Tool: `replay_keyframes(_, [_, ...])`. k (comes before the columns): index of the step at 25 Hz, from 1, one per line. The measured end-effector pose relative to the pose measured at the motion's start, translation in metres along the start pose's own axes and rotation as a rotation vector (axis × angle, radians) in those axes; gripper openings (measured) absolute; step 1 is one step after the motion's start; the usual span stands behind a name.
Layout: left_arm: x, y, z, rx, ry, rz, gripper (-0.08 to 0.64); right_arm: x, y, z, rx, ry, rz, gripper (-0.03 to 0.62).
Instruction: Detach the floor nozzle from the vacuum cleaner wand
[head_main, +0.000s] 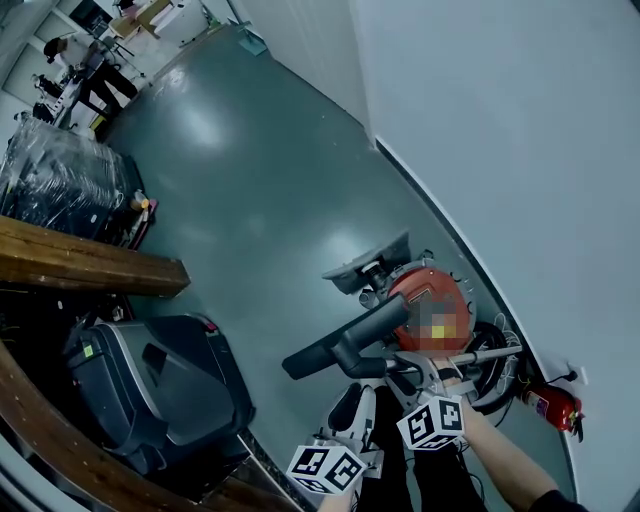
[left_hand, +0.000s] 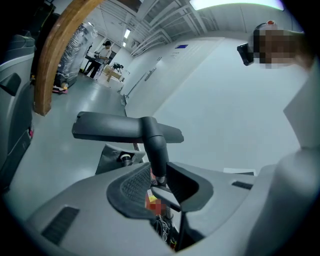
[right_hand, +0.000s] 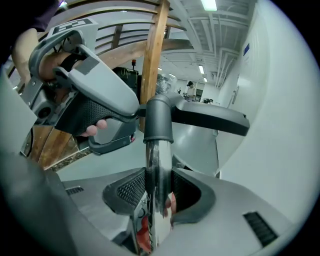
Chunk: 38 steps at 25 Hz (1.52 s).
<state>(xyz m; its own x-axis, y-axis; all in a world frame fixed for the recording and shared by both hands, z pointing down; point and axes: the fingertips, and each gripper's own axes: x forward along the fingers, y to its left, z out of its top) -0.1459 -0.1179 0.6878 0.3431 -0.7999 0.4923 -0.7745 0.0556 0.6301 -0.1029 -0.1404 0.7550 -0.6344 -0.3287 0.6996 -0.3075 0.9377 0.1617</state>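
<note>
The right gripper (right_hand: 158, 187) was seen closed on the shiny chrome metal wand (right_hand: 157, 165), both ribbed pads pressed against the tube. The left gripper (left_hand: 159, 174) was clamped on the neck of the dark grey T-shaped plastic floor nozzle (left_hand: 127, 129), and the neck was gripped just below the wide head. In the right gripper view the neck's collar was seated over the wand's upper end, so the floor nozzle was not yet detached, and the left gripper was met at 10 o'clock of that collar. In the head view the floor nozzle was found at about 5 o'clock from the middle of the frame, raised above the glossy grey-green floor (head_main: 260, 170), its head stretched towards 8 o'clock and the wand run off towards 3 o'clock. The round red vacuum canister (head_main: 425, 295) was placed just beyond, at 1 o'clock of the floor nozzle and close to the white wall (head_main: 500, 120). A small red fire extinguisher (head_main: 548, 403) was laid at 4 o'clock of the canister, against the wall's foot. A brown wooden beam (head_main: 80, 262) was set at 9 o'clock, with a bulky black and grey machine (head_main: 150, 380) at its 5 o'clock.
</note>
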Motion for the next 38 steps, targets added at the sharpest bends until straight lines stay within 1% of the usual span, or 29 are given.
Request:
replay_keyframes(4, [0.010, -0.018, 0.003, 0.007, -0.006, -0.065, 0.157, -0.016, -0.002, 0.003, 0.003, -0.005, -0.012, 0.163])
replay_keyframes(7, [0.022, -0.029, 0.009, -0.014, -0.028, -0.090, 0.184, -0.026, -0.007, 0.005, 0.006, -0.007, -0.019, 0.163])
replay_keyframes(15, [0.042, -0.037, 0.017, -0.089, -0.047, -0.116, 0.184, -0.037, -0.011, 0.007, 0.013, -0.017, -0.019, 0.163])
replay_keyframes(17, [0.042, -0.036, 0.017, -0.091, -0.045, -0.112, 0.181, -0.037, -0.012, 0.007, 0.014, -0.023, -0.017, 0.163])
replay_keyframes(20, [0.039, -0.035, 0.015, -0.072, -0.041, -0.096, 0.179, -0.037, -0.008, 0.006, 0.016, -0.032, -0.013, 0.163])
replay_keyframes(21, [0.037, -0.034, 0.015, -0.081, -0.042, -0.095, 0.179, -0.037, -0.006, 0.007, 0.014, -0.035, -0.010, 0.163])
replay_keyframes(24, [0.030, -0.029, 0.014, -0.148, -0.053, -0.090, 0.178, -0.036, 0.001, 0.010, 0.007, -0.043, 0.009, 0.163])
replay_keyframes(25, [0.028, -0.028, 0.014, -0.145, -0.056, -0.086, 0.178, -0.036, 0.003, 0.010, 0.006, -0.044, 0.013, 0.163])
replay_keyframes(26, [0.027, -0.029, 0.013, -0.111, -0.055, -0.077, 0.178, -0.036, 0.004, 0.010, 0.005, -0.043, 0.011, 0.163])
replay_keyframes(28, [0.024, -0.032, 0.014, 0.013, -0.050, -0.052, 0.178, -0.037, 0.006, 0.011, 0.002, -0.043, 0.000, 0.163])
replay_keyframes(29, [0.022, -0.033, 0.014, 0.046, -0.050, -0.046, 0.179, -0.037, 0.007, 0.012, 0.002, -0.044, -0.003, 0.163])
replay_keyframes(30, [0.022, -0.032, 0.014, 0.038, -0.053, -0.050, 0.178, -0.037, 0.007, 0.012, 0.002, -0.044, -0.002, 0.163])
replay_keyframes(31, [0.021, -0.030, 0.014, -0.004, -0.059, -0.061, 0.178, -0.037, 0.007, 0.013, 0.002, -0.046, 0.002, 0.163])
replay_keyframes(33, [0.020, -0.026, 0.016, -0.114, -0.075, -0.085, 0.178, -0.036, 0.009, 0.015, 0.001, -0.049, 0.018, 0.163])
replay_keyframes(34, [0.019, -0.025, 0.017, -0.128, -0.079, -0.084, 0.178, -0.035, 0.010, 0.016, -0.002, -0.051, 0.024, 0.163])
replay_keyframes(35, [0.018, -0.026, 0.018, -0.101, -0.081, -0.072, 0.178, -0.035, 0.011, 0.017, -0.004, -0.052, 0.024, 0.163])
replay_keyframes(36, [0.016, -0.027, 0.021, -0.050, -0.087, -0.053, 0.178, -0.035, 0.011, 0.019, -0.004, -0.053, 0.020, 0.163])
replay_keyframes(37, [0.013, -0.027, 0.026, 0.001, -0.106, -0.031, 0.178, -0.035, 0.010, 0.019, -0.002, -0.051, 0.013, 0.163])
replay_keyframes(38, [0.008, -0.024, 0.036, 0.032, -0.138, -0.010, 0.178, -0.034, 0.008, 0.018, 0.001, -0.048, 0.004, 0.163])
